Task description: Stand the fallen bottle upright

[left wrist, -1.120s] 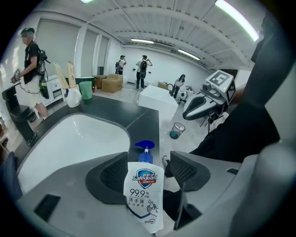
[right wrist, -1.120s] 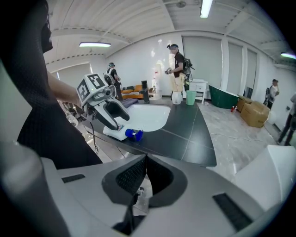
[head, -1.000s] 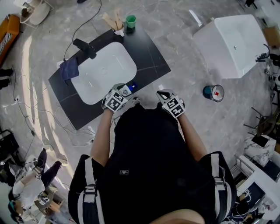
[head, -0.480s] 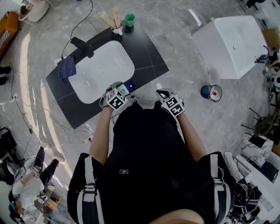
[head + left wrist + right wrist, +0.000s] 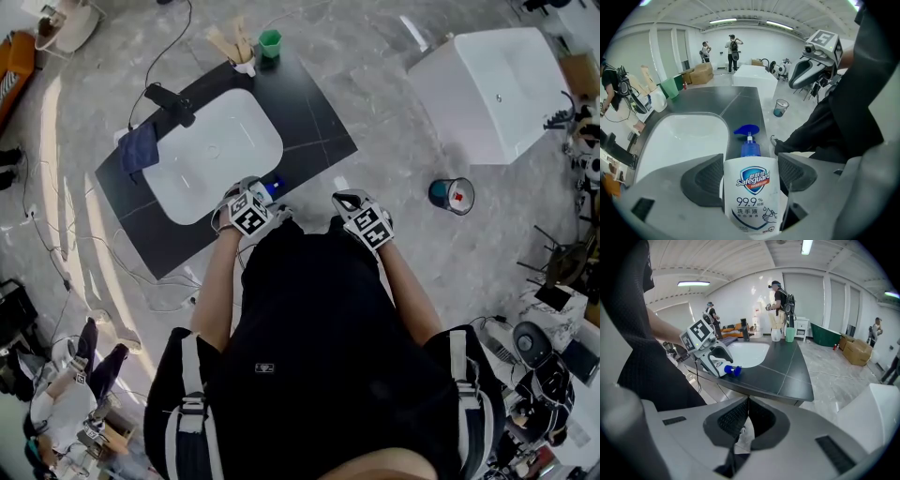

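Note:
A white hand-wash bottle (image 5: 752,187) with a blue pump (image 5: 746,130) lies on its side on the black counter (image 5: 314,122), near its front edge beside the white basin (image 5: 211,155). My left gripper (image 5: 750,165) straddles the bottle from the base end. Its jaws have just been opening and stand wide, one pad on each side of the body, with the pump pointing away. In the right gripper view the left gripper (image 5: 710,357) covers the bottle and only the pump (image 5: 732,370) sticks out. My right gripper (image 5: 747,401) hangs off the counter to the right, shut and empty.
A black tap (image 5: 169,101) and a dark blue cloth (image 5: 139,148) sit at the basin's left. At the counter's far corner stand a green cup (image 5: 270,42) and a holder. A white tub (image 5: 487,89) and a small bucket (image 5: 452,195) stand on the floor to the right.
The left gripper has sunk a little onto the lying bottle at the counter's front edge. The right gripper has stayed where it was.

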Demonstrator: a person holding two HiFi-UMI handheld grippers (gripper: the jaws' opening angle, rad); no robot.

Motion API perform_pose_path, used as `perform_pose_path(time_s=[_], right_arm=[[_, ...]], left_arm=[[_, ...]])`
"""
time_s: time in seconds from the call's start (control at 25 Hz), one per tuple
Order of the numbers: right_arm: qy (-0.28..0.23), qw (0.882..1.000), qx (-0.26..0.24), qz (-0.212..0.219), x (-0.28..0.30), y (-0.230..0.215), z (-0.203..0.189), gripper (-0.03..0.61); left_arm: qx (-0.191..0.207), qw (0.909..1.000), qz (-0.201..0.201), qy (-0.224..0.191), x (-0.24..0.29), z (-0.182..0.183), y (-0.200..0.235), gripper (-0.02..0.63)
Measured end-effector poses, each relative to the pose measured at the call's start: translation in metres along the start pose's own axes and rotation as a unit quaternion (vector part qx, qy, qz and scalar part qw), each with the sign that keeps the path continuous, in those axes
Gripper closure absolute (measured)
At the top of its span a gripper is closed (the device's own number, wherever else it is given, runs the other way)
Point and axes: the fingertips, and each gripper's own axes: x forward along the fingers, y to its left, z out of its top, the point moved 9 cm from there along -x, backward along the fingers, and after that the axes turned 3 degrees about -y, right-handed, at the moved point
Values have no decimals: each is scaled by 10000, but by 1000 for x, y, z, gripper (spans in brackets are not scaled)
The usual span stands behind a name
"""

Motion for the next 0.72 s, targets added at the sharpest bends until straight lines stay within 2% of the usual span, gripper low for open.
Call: perform_pose_path(time_s=[0.36, 0.72], right_arm=[[36, 10000, 39, 3, -2, 1, -8, 518], [8, 10000, -30, 44, -1, 6, -6, 518]], left_arm=[[73, 9999, 117, 70, 4, 0, 0, 281], [33, 9999, 92, -84, -1, -1, -1, 281]])
